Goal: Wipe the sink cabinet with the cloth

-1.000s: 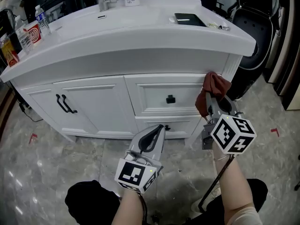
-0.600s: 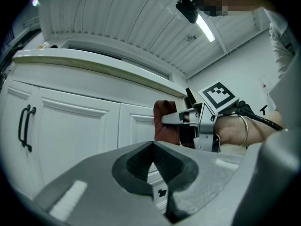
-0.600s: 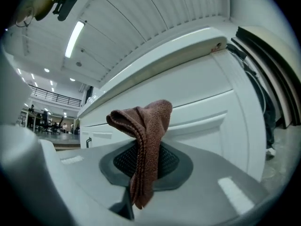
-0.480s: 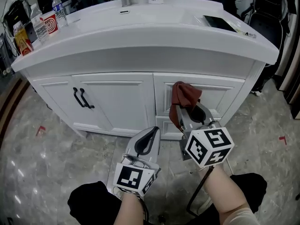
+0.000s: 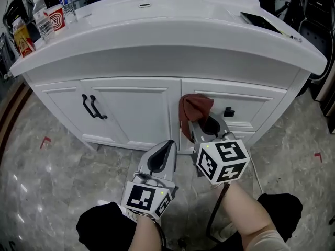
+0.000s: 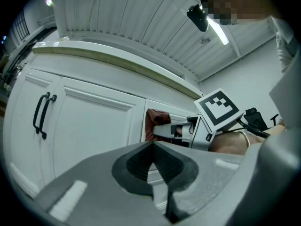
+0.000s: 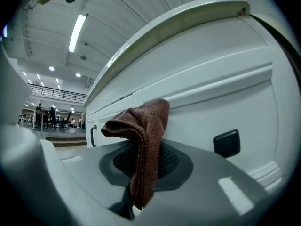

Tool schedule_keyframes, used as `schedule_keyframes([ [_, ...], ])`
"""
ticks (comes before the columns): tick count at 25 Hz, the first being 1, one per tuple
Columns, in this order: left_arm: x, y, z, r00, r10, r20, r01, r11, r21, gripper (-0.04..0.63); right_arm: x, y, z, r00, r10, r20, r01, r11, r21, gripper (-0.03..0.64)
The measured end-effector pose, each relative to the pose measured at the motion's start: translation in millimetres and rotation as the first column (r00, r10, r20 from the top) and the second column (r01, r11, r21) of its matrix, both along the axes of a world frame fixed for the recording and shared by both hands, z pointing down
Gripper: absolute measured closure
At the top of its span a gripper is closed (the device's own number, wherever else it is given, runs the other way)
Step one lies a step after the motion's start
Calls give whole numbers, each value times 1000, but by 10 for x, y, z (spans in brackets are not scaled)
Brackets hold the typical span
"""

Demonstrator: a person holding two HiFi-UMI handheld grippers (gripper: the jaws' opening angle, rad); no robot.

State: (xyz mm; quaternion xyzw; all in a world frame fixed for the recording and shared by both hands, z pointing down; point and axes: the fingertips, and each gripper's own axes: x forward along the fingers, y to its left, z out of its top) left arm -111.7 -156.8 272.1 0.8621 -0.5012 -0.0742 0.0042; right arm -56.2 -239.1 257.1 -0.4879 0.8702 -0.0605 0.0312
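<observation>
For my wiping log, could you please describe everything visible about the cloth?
The cloth is reddish-brown, terry-like fabric, bunched and folded over. The right gripper has its jaws shut on it, one end trailing between them. Its top sits at the left edge of the cabinet's drawer front, apparently touching it, left of the black knob.

Left hand-held gripper low, jaws together; right hand-held gripper ahead, jaws tight on cloth.
</observation>
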Motion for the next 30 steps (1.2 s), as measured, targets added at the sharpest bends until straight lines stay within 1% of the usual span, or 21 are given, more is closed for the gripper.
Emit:
schedule_keyframes([
  [3,100,-16,36,1000,20,4,-20,1000,-4,595,134,-1,36,999,44,-19,-44,999,-2,533],
  [6,218,-7,52,999,43,3,-43,999,-3,595,366,-27,94,993,112,-29,-113,993,-20,534],
  [8,279,-8,54,999,53,-1,-53,999,-2,595,486,-37,111,990,138,-39,-139,990,-25,534],
  [12,429,-8,86,997,76,1,-76,997,-15,595,597,22,100,985,160,-65,-161,987,-13,535],
  [16,605,-1,85,994,105,-4,-105,994,-16,595,786,128,2,980,187,-62,-186,982,18,535],
  [22,857,8,134,989,148,5,-148,989,-23,595,1153,207,-90,972,229,-44,-227,973,35,534],
  [30,1009,-24,186,986,166,12,-166,986,-30,595,1532,73,-19,955,293,-44,-292,956,18,535],
])
